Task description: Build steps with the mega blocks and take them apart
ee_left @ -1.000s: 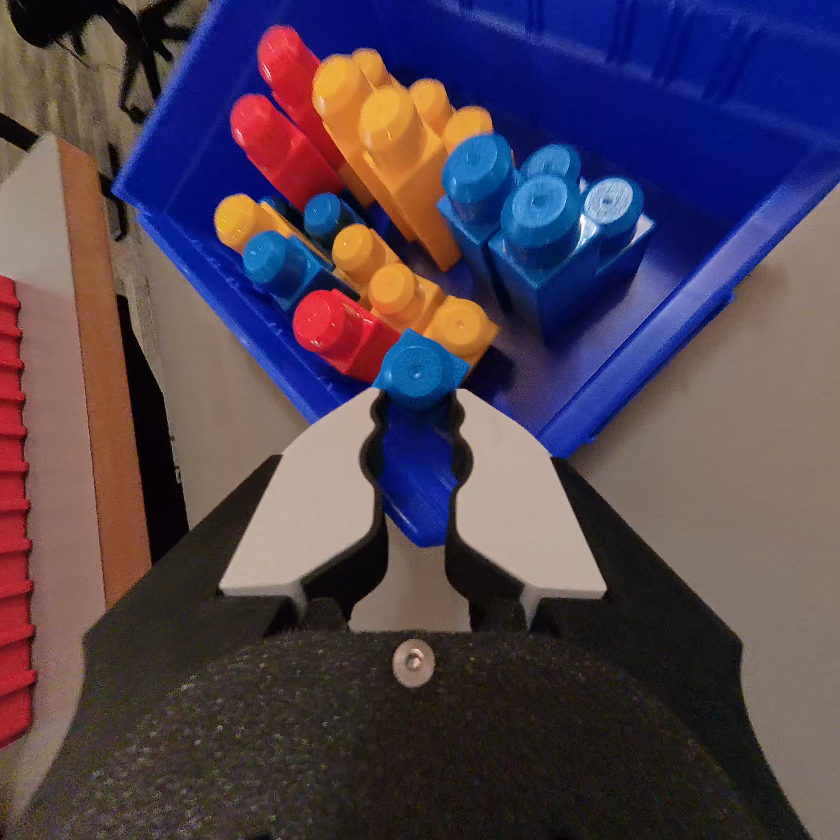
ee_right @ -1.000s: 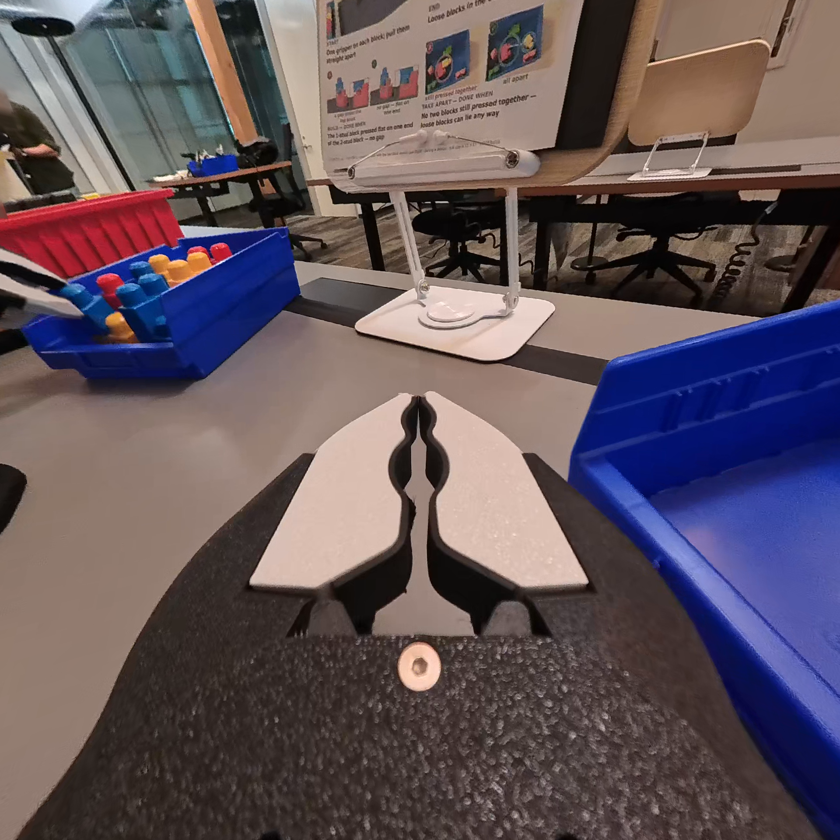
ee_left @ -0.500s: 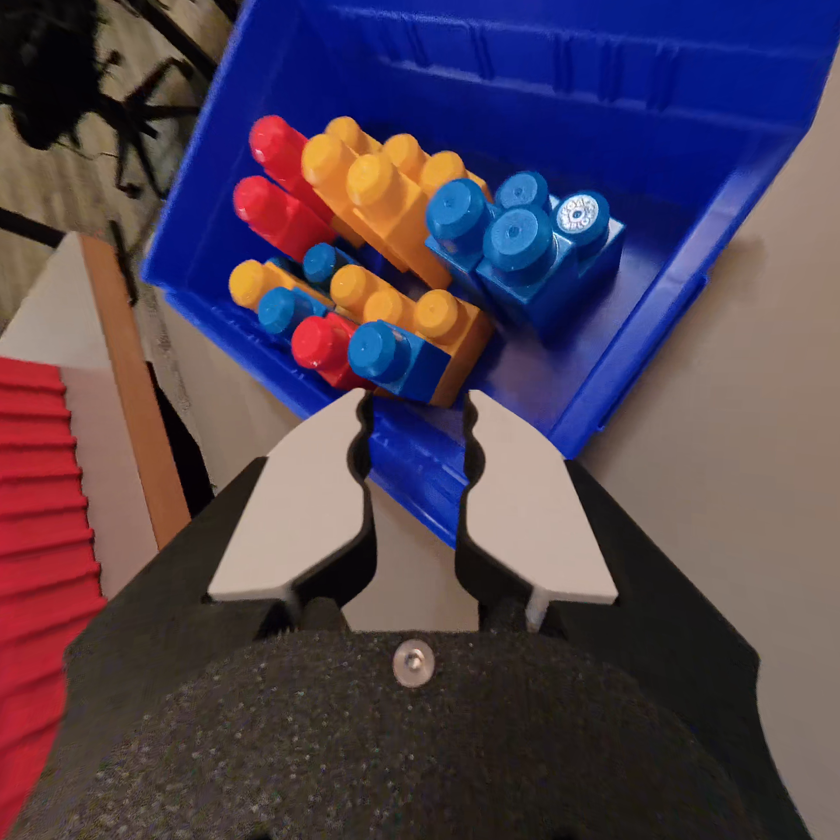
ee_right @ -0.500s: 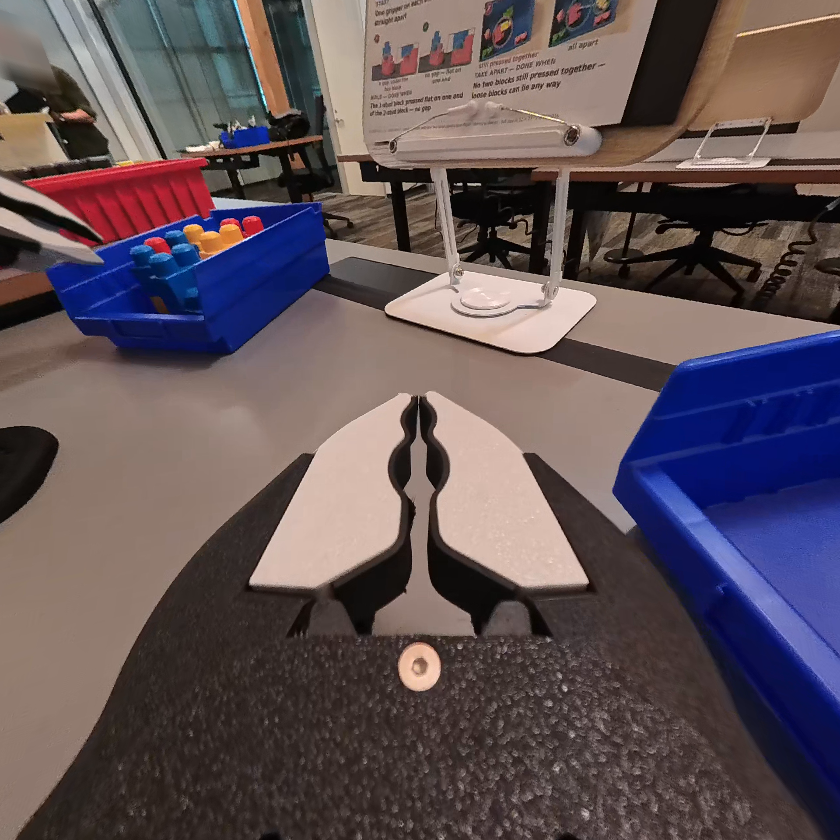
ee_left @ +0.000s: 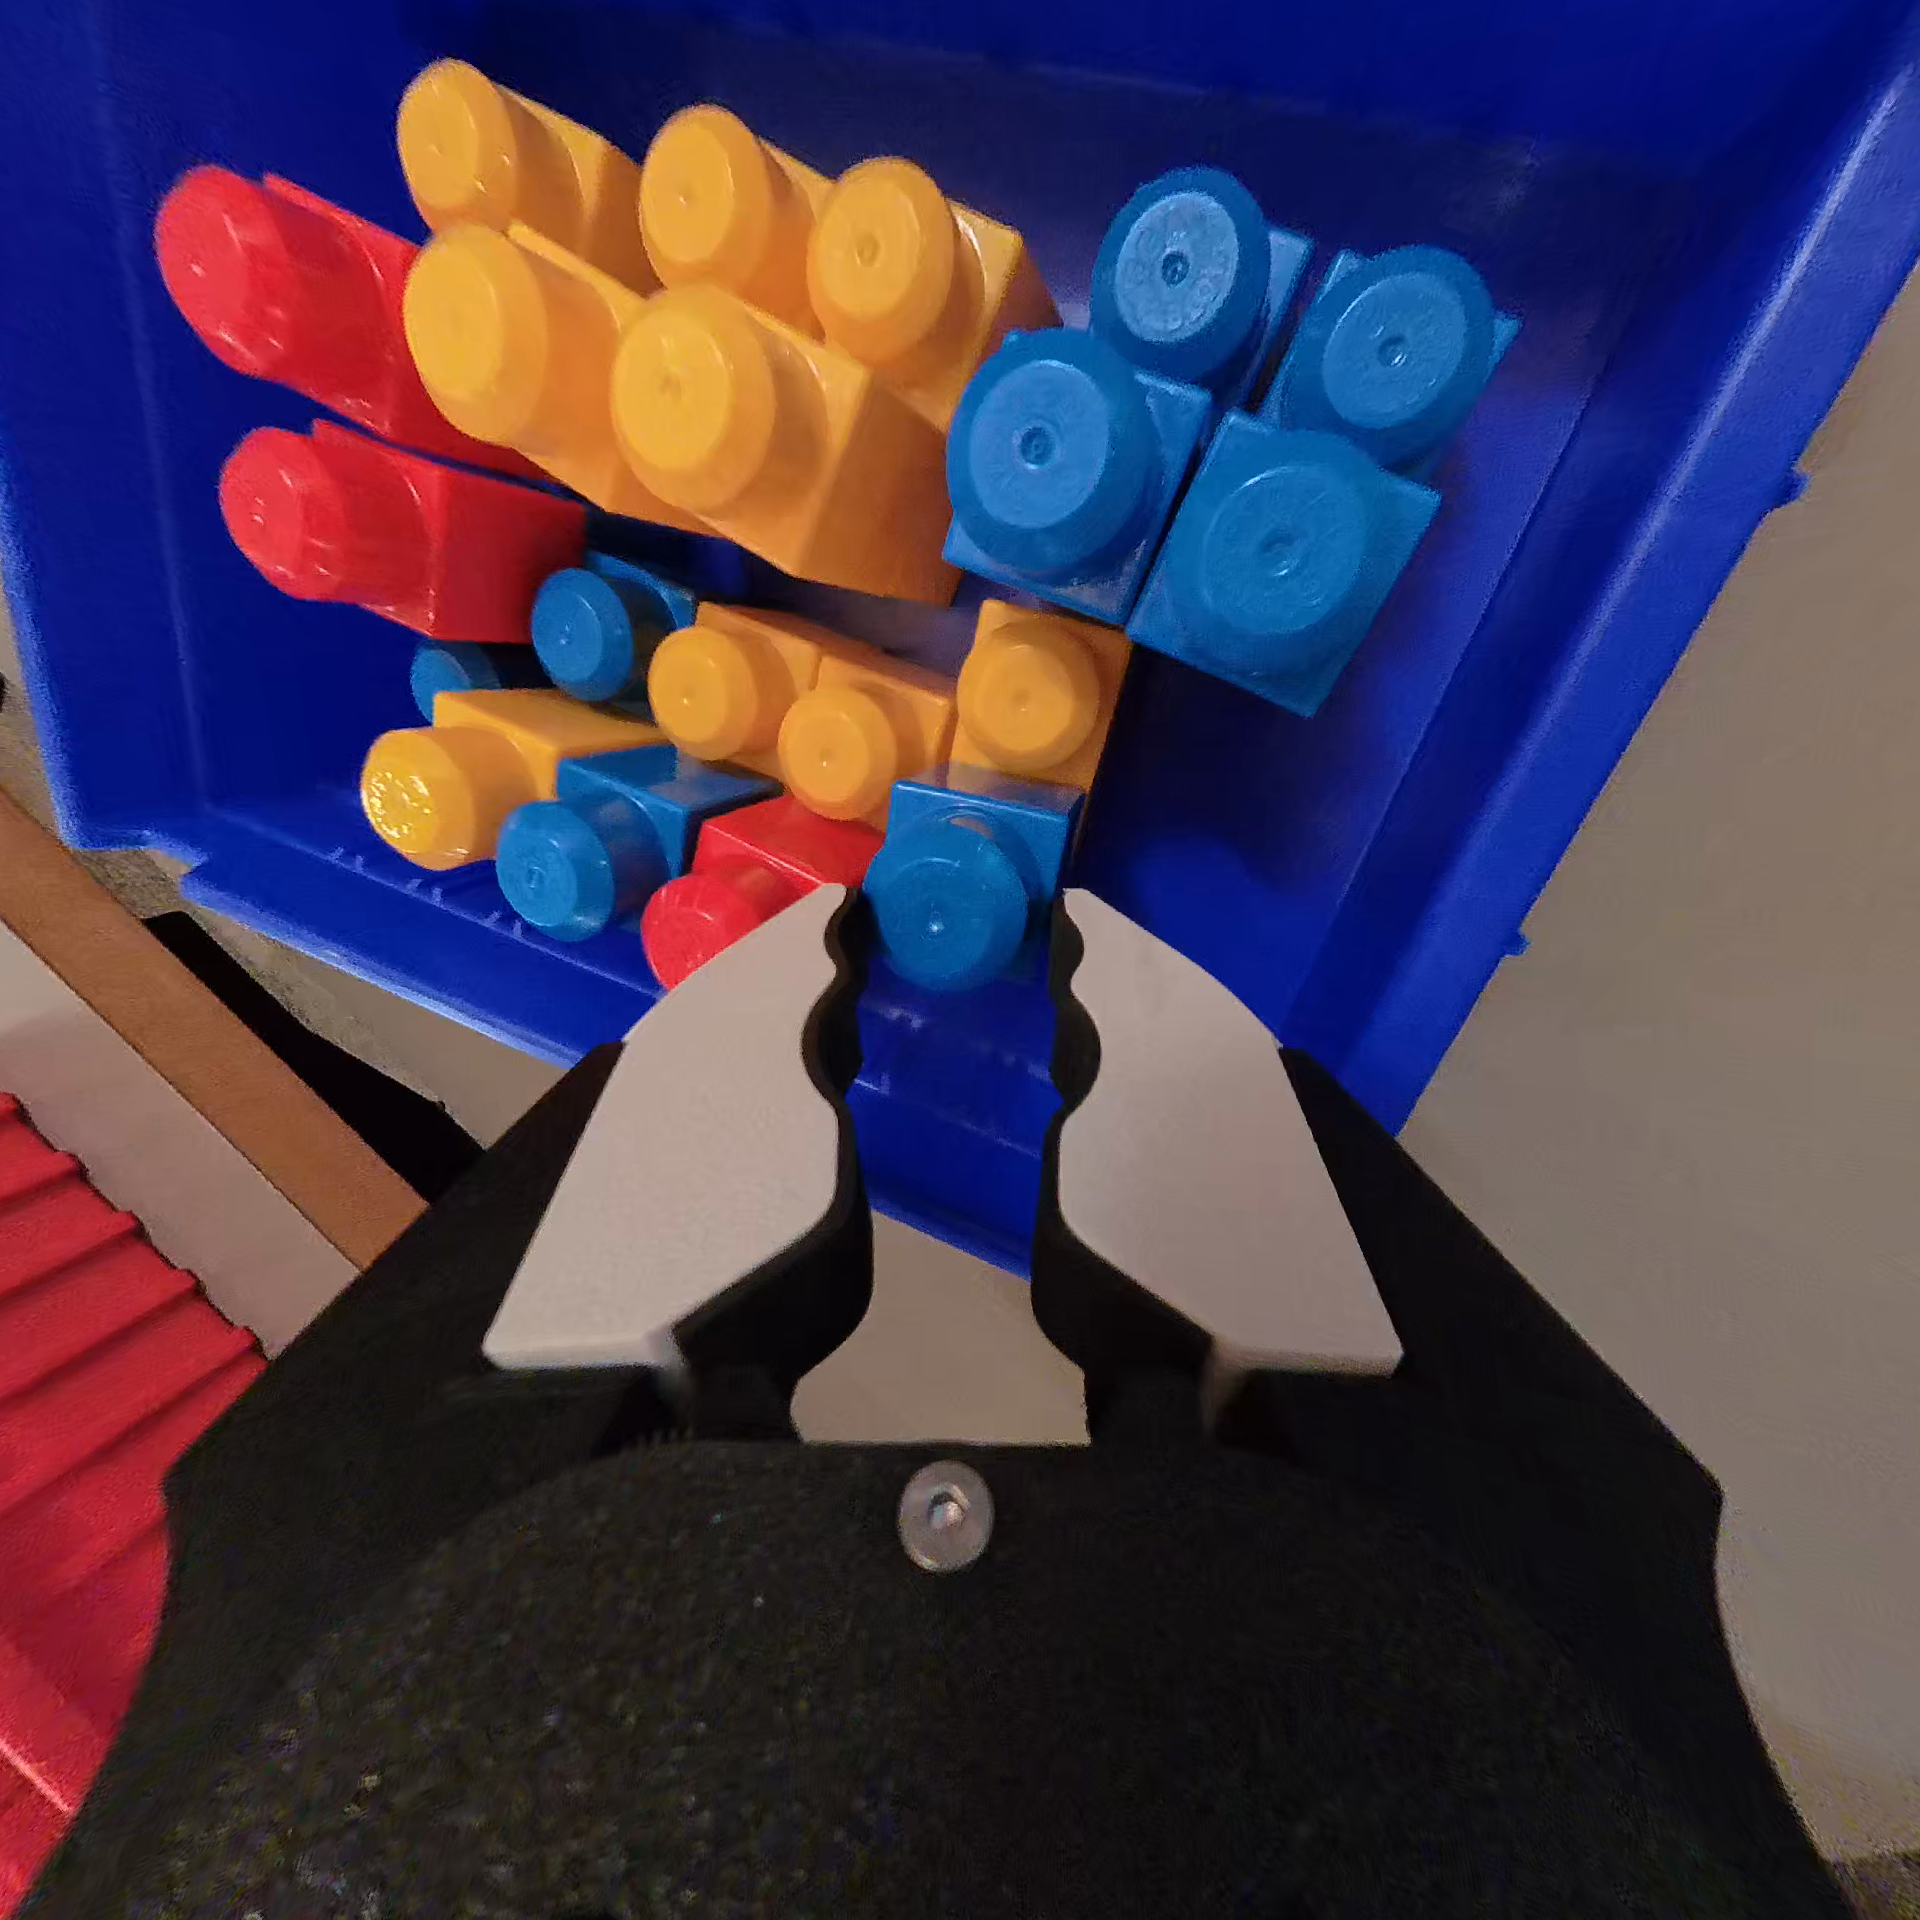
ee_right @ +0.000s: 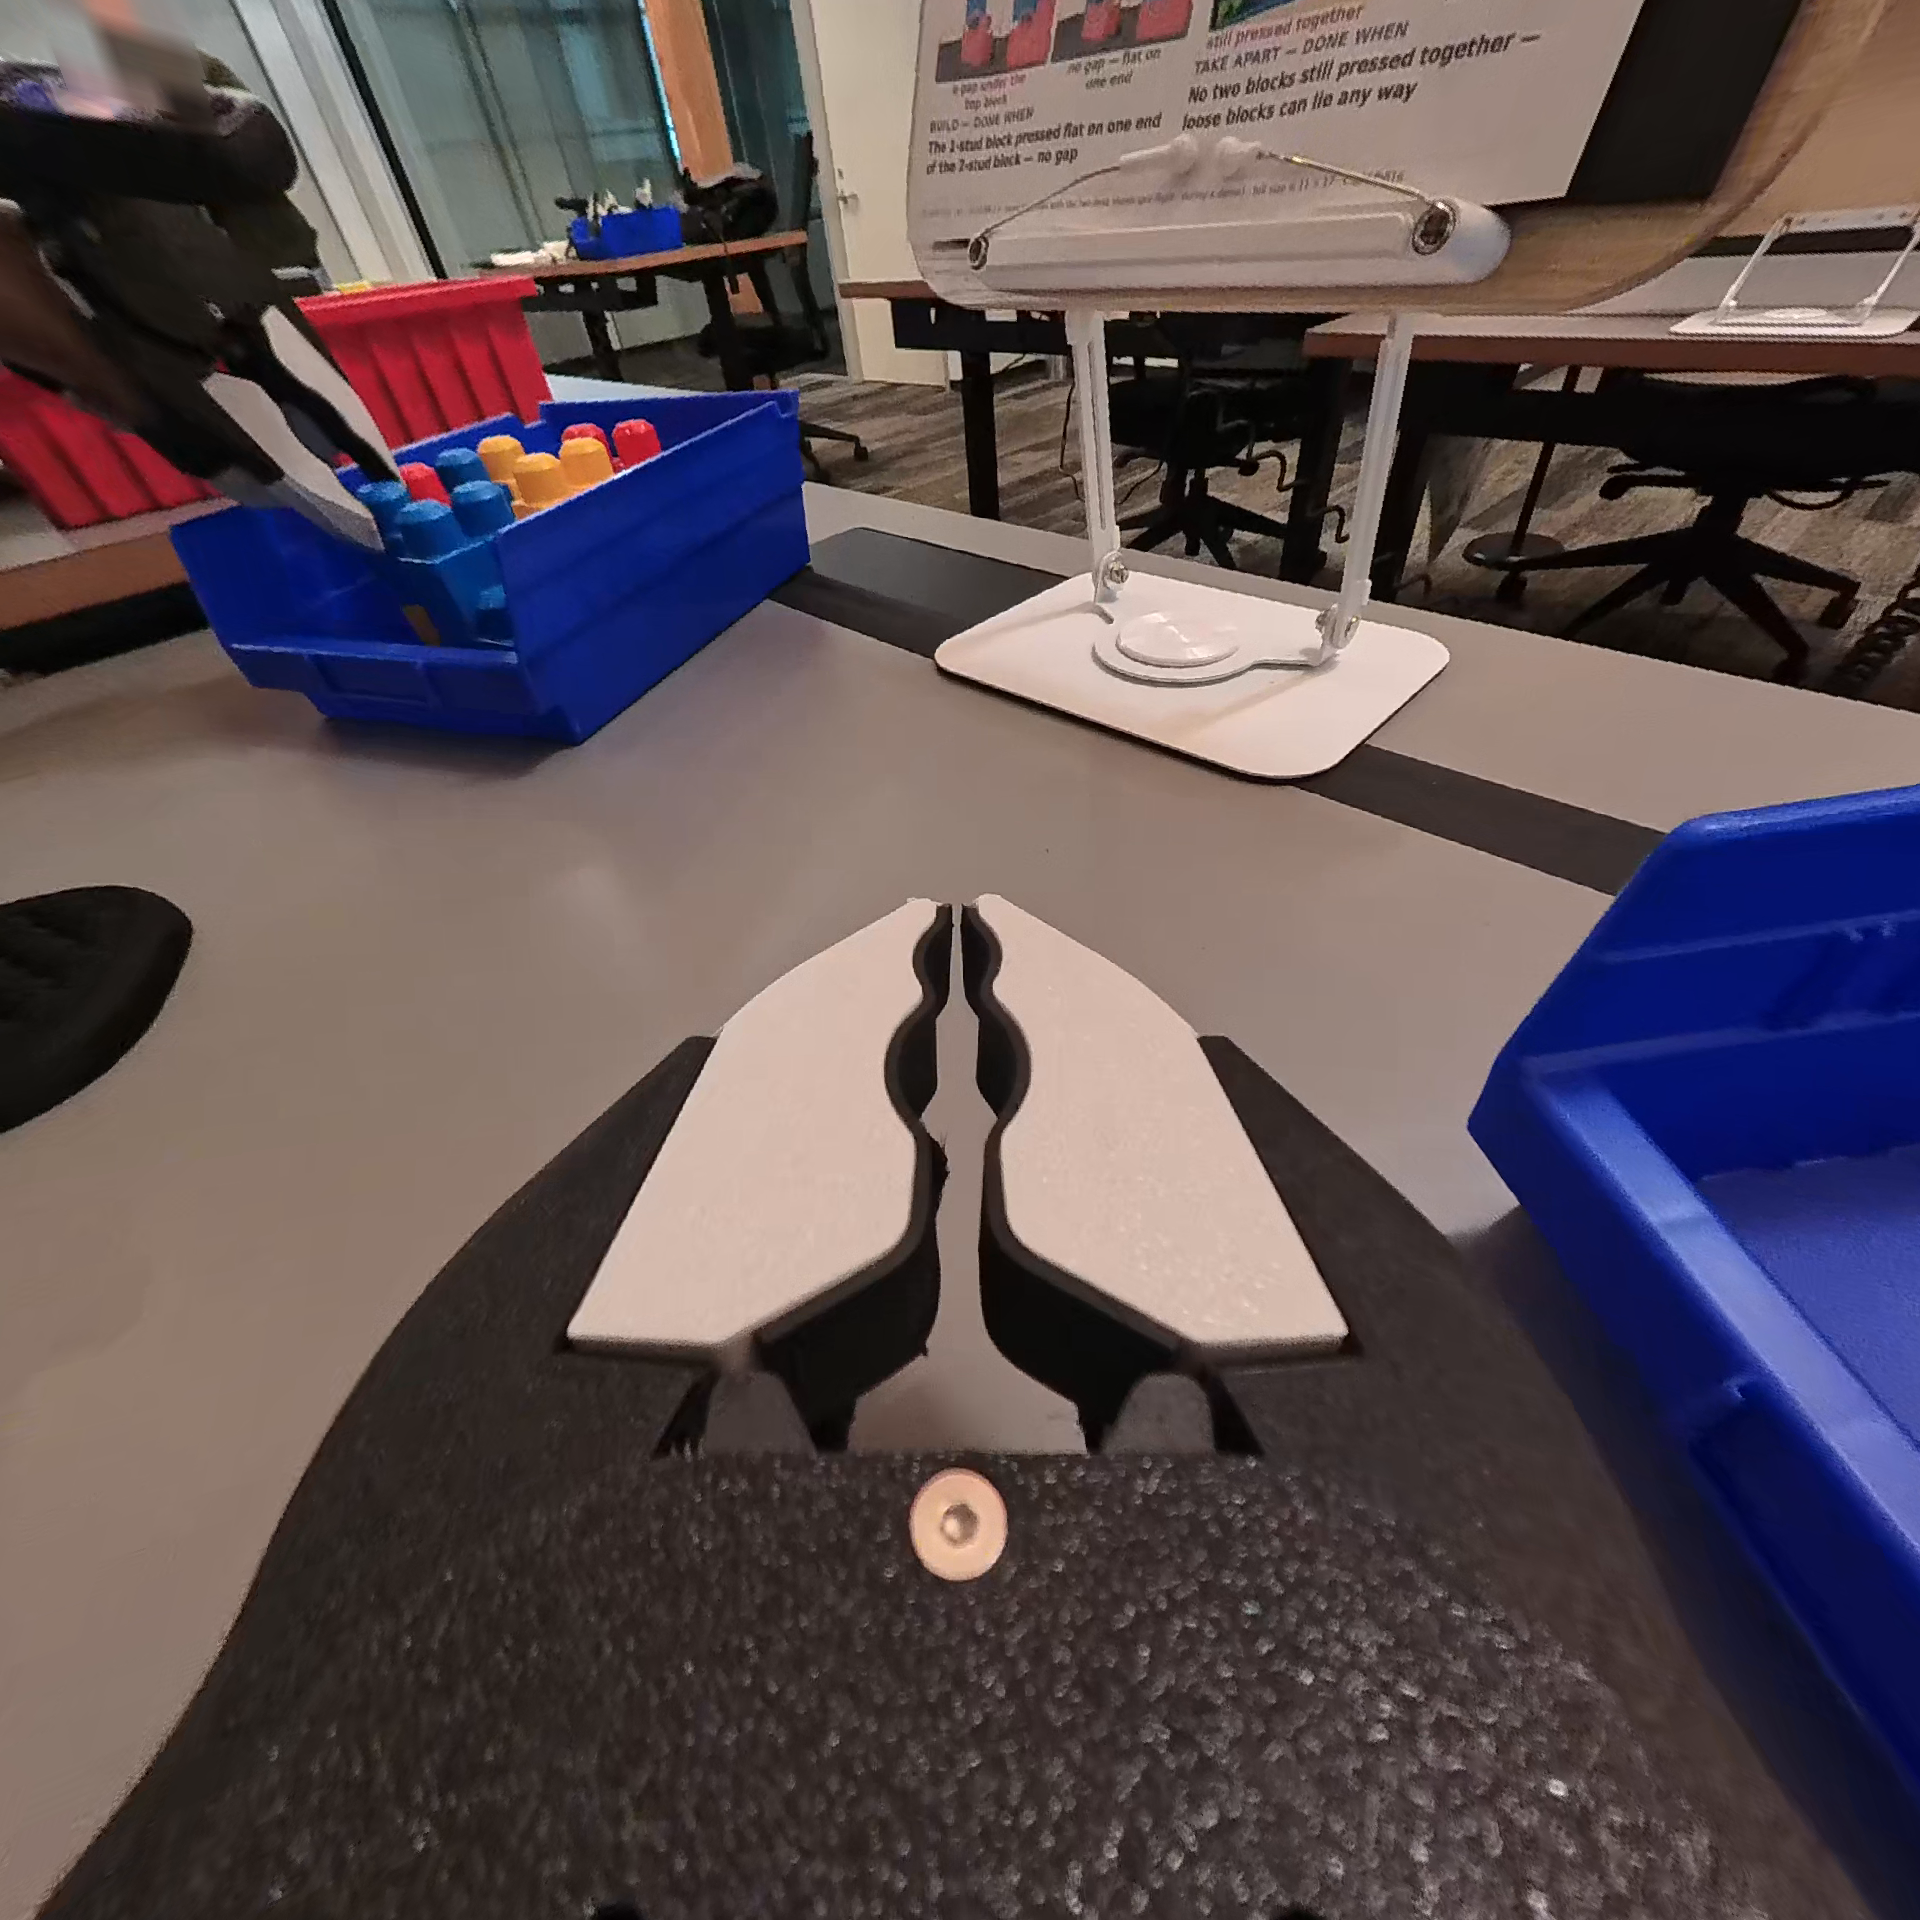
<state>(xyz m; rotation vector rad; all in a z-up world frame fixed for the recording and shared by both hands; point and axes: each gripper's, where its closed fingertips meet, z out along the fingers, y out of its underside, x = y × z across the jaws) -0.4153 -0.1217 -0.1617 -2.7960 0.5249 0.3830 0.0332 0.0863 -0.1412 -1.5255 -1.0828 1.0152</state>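
Observation:
A blue bin (ee_left: 1558, 727) holds several red, yellow and blue mega blocks. My left gripper (ee_left: 951, 900) is open inside the bin's near side. Its fingertips stand on either side of the stud of a blue one-stud block (ee_left: 977, 831). That block sits against a yellow three-stud block (ee_left: 862, 717). In the right wrist view the same bin (ee_right: 623, 582) is at the far left with the left gripper (ee_right: 343, 488) dipping into it. My right gripper (ee_right: 956, 909) is shut and empty, low over the grey table (ee_right: 520, 935).
A second blue bin (ee_right: 1714, 1039) stands at the right of my right gripper. A white stand (ee_right: 1195, 665) holding an instruction sheet is at the back. A red bin (ee_right: 416, 353) is behind the block bin. A black pad (ee_right: 73, 977) lies at the left. Left tips to right tips: about 50 cm.
The left gripper let go of the blue one-stud block in the bin, opened and pulled back, then came in close around its stud again. The right gripper stayed shut and shifted slightly.

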